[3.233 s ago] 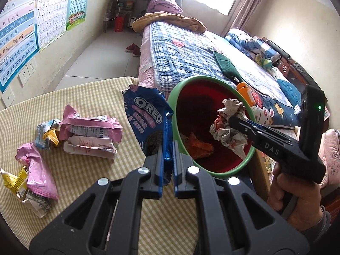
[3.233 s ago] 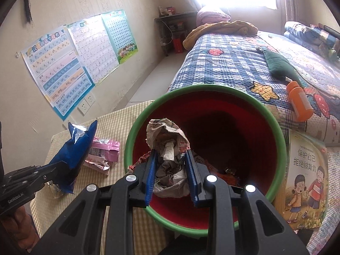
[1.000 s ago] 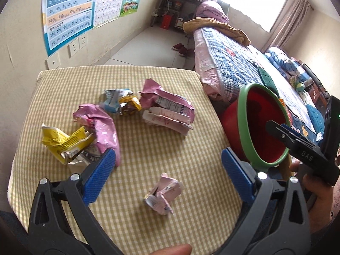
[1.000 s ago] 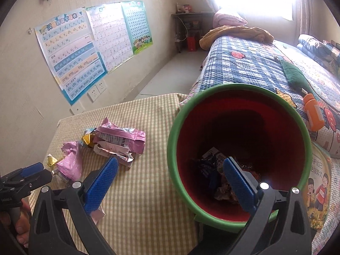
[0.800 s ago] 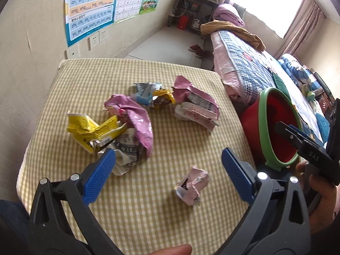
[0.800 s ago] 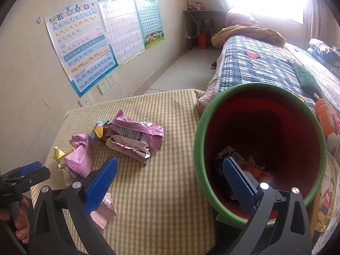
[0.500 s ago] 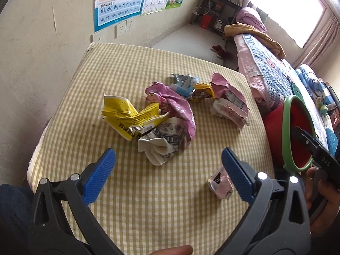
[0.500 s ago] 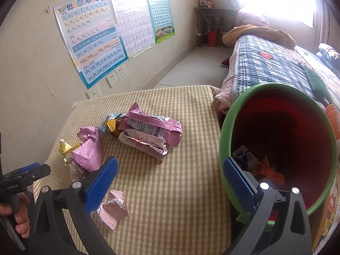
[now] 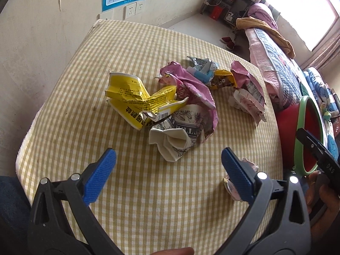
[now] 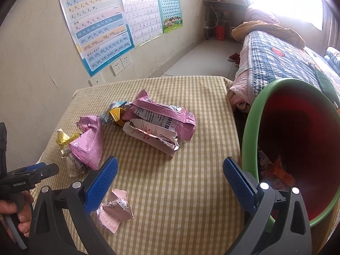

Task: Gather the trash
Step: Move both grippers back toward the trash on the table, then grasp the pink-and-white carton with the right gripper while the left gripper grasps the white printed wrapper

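Home bedroom: bed [image 10: 282, 63] with patchwork quilt at 2 o'clock, pinyin charts [image 10: 95, 27] on wall at 11 (a child's), checked-cloth worktop [image 10: 191, 180], shoes [image 10: 233, 57] on the floor.

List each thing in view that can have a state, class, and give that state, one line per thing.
left gripper: open, holding nothing.
right gripper: open, holding nothing.
red bin: tipped toward the table, some trash inside.
yellow wrapper: crumpled, on the tablecloth.
pink wrapper: torn open, lying flat.
small pink paper: crumpled, apart from the pile.
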`<state>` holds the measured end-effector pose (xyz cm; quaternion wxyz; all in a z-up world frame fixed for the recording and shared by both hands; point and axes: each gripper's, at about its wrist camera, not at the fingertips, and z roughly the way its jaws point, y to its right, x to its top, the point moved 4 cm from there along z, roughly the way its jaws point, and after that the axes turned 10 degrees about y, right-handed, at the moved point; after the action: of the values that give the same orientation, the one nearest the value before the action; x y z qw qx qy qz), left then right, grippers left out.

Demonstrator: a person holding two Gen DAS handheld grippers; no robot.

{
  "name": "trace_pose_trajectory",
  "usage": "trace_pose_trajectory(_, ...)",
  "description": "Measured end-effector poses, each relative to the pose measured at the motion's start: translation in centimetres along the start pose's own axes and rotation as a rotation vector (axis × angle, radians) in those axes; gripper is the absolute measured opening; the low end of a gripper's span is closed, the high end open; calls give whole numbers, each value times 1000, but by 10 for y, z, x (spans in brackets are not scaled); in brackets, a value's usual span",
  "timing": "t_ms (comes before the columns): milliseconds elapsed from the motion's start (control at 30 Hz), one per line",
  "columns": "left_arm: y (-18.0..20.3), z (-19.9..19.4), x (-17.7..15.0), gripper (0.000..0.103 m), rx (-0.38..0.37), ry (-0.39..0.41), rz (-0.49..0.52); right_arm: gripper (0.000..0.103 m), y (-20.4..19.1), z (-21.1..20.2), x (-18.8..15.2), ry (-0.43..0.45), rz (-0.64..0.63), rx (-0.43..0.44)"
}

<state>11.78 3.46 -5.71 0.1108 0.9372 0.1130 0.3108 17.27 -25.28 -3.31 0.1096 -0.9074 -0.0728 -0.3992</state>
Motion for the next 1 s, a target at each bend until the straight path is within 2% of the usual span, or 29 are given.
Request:
trace_pose_trajectory(167, -2, 17, -1, 90, -22, -41, -44, 96, 0, 14, 0, -15, -14, 0)
trace_pose_trajectory(467, -10, 36, -5, 85, -36, -79, -80, 95, -12, 53, 1, -52, -78, 18)
trace_pose_trajectory(567, -10, 39, -7, 83, -48, -83, -82, 89, -17, 68, -1, -62, -122, 12)
trace_pose_trajectory(700, -7, 44, -10, 83, -42, -85, -46, 87, -22, 83, -2, -65, -181, -1)
trace_pose_trajectory(800, -3, 47, -11, 83, -33, -83, -17, 83, -27, 91, -5, -63, -237, -23)
trace_pose_trajectory(1000, 5, 49, -15, 83, -27, -72, 18, 72, -41, 102, -17, -50, -413, -83)
